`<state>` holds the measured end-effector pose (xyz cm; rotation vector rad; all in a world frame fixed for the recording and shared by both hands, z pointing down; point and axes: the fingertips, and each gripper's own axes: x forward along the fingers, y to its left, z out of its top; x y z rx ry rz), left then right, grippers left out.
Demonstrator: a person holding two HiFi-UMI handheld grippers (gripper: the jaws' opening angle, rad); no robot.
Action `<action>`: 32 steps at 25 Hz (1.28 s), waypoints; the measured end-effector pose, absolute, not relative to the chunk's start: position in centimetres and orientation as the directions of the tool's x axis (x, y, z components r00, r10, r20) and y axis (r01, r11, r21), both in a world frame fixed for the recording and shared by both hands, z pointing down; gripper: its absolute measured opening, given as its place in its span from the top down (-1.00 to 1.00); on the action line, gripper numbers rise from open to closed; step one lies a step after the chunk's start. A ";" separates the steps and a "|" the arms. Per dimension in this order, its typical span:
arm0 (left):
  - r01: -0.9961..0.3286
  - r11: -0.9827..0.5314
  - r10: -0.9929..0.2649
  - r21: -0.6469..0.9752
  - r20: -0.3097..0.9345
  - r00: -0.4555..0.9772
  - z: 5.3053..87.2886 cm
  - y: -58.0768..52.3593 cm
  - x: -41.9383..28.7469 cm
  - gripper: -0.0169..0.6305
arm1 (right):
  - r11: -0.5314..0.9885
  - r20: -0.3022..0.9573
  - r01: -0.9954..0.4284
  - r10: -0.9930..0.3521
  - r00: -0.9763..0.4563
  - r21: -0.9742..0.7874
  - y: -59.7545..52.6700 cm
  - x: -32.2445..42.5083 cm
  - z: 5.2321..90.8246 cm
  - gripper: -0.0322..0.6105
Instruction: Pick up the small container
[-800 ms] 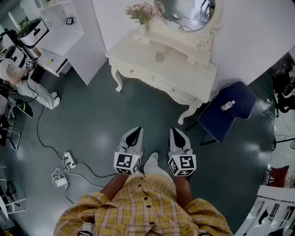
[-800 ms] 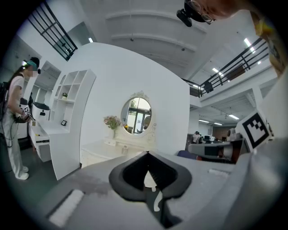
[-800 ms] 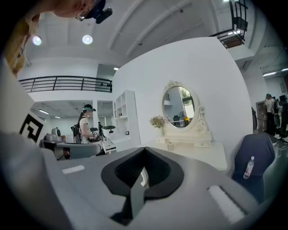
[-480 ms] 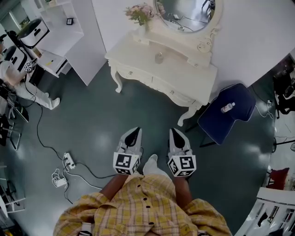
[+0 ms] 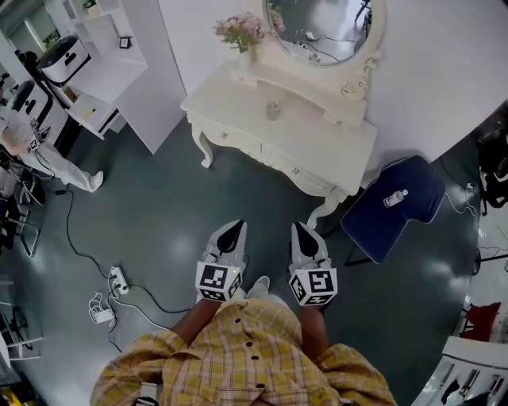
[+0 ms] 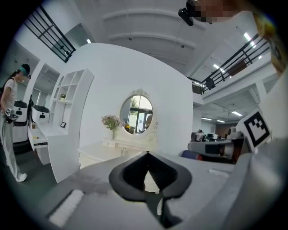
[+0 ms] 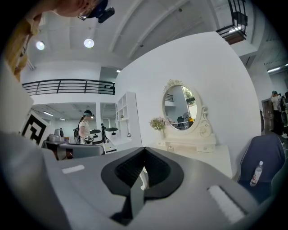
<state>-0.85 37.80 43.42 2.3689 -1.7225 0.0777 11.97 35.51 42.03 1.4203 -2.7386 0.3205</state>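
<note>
Two grippers hang clenched and empty over the floor: the left gripper [image 5: 231, 231] and the right gripper [image 5: 304, 231]. The dressing table [image 5: 311, 132] has drifted slightly nearer, so the approach has barely begun. The small container [image 5: 272, 111] sits mid-table toward the back edge, well apart from both.

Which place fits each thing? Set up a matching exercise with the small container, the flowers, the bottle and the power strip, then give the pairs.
Things:
1 small container
2 flowers
3 bottle
4 power strip

Places:
A on the blue chair
B on the floor
C middle of the dressing table top
D at the mirror frame's left edge

Pairs: 1-C, 2-D, 3-A, 4-B
</note>
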 end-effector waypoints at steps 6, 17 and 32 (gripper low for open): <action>-0.950 -0.286 -0.935 0.122 0.181 0.305 43.6 36.8 -0.2 0.95 | 0.564 0.134 -0.806 -0.797 -0.589 -0.181 34.4 12.4 42.5 0.89; -0.949 -0.283 -0.921 0.137 0.237 0.309 46.1 33.6 -0.6 0.95 | 0.561 0.164 -0.809 -0.794 -0.586 -0.175 31.6 11.4 44.0 0.89; -0.928 -0.346 -0.906 0.140 0.209 0.369 45.5 18.7 -4.1 0.95 | 0.509 0.153 -0.846 -0.834 -0.530 -0.159 17.8 8.1 43.5 0.89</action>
